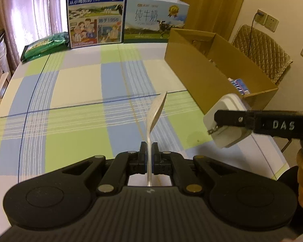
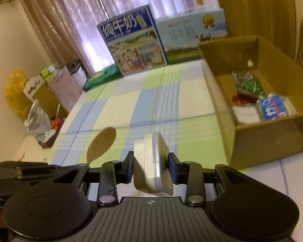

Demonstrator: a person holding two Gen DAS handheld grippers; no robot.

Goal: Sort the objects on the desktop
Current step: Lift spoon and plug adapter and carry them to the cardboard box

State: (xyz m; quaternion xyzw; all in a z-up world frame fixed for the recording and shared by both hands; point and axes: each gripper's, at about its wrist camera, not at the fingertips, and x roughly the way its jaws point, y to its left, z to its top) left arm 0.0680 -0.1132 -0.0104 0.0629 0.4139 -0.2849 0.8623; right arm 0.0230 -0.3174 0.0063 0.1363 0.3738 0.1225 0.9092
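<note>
Evidently spoon (image 1: 154, 111) between left tongs (image 1: 149, 148).

Two wrist cameras, low over the checked tabletop (image 1: 80, 84)
Each looks forward along its own fingers toward the far edge. Both share the milk cartons (image 1: 96, 14) there and the cardboard box (image 2: 272, 133) at the right edge.

A metal spoon (image 1: 154, 117) stands nearly upright above the bench (image 1: 80, 92), bowl up, its handle pinched in the left hand-held gripper (image 1: 149, 151). A white plug-in charger (image 2: 153, 161), prongs showing, hangs clamped in the right hand-held gripper (image 2: 151, 166), near the open cardboard box (image 2: 272, 137) holding packets, perhaps snacks.
</note>
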